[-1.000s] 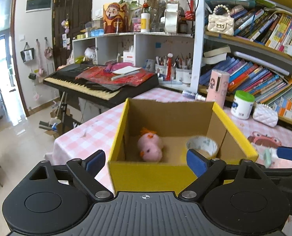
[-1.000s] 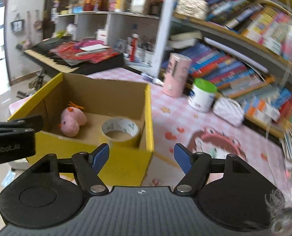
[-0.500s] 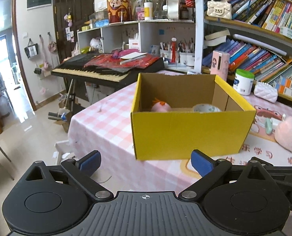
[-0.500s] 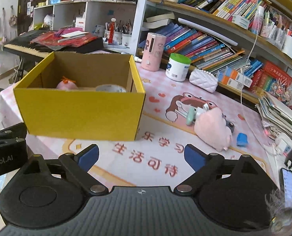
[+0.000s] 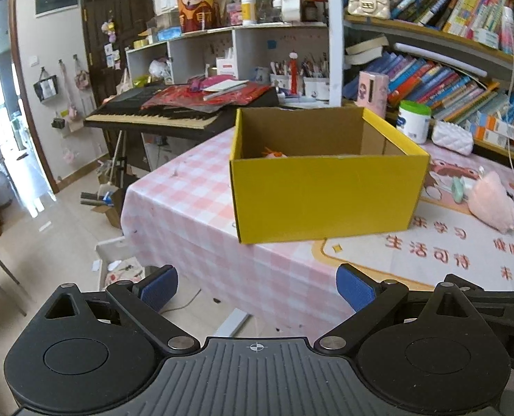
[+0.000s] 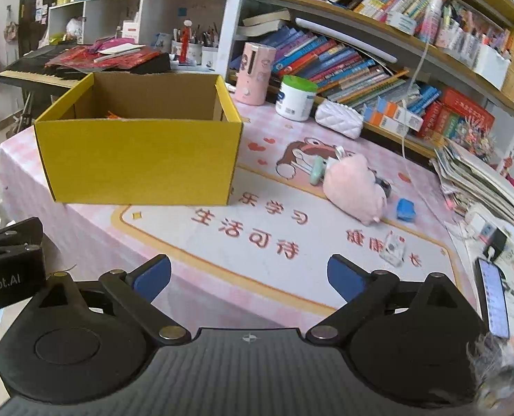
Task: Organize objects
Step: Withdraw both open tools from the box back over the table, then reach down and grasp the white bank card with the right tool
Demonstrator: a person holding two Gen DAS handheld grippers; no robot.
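A yellow cardboard box (image 5: 326,194) (image 6: 139,159) stands on the pink checked table near its left edge. Only the orange tuft of a pink toy (image 5: 274,153) shows over the box rim. A pink plush (image 6: 355,187) (image 5: 492,201) lies on the mat to the right of the box, with a mint green item (image 6: 316,171), a blue block (image 6: 405,209) and a small white item (image 6: 393,247) near it. My left gripper (image 5: 257,286) is open and empty, off the table's front edge. My right gripper (image 6: 248,274) is open and empty above the mat's front part.
A white jar with green lid (image 6: 295,98), a pink canister (image 6: 256,68) and a white quilted pouch (image 6: 340,119) stand behind the box by the bookshelves. A phone (image 6: 494,298) and stacked papers (image 6: 482,176) are at the right. A keyboard (image 5: 174,111) stands left, beyond the table.
Both grippers have pulled back and down from the box, which now stands farther away. Its inside has dropped out of sight. Both stay open and empty.
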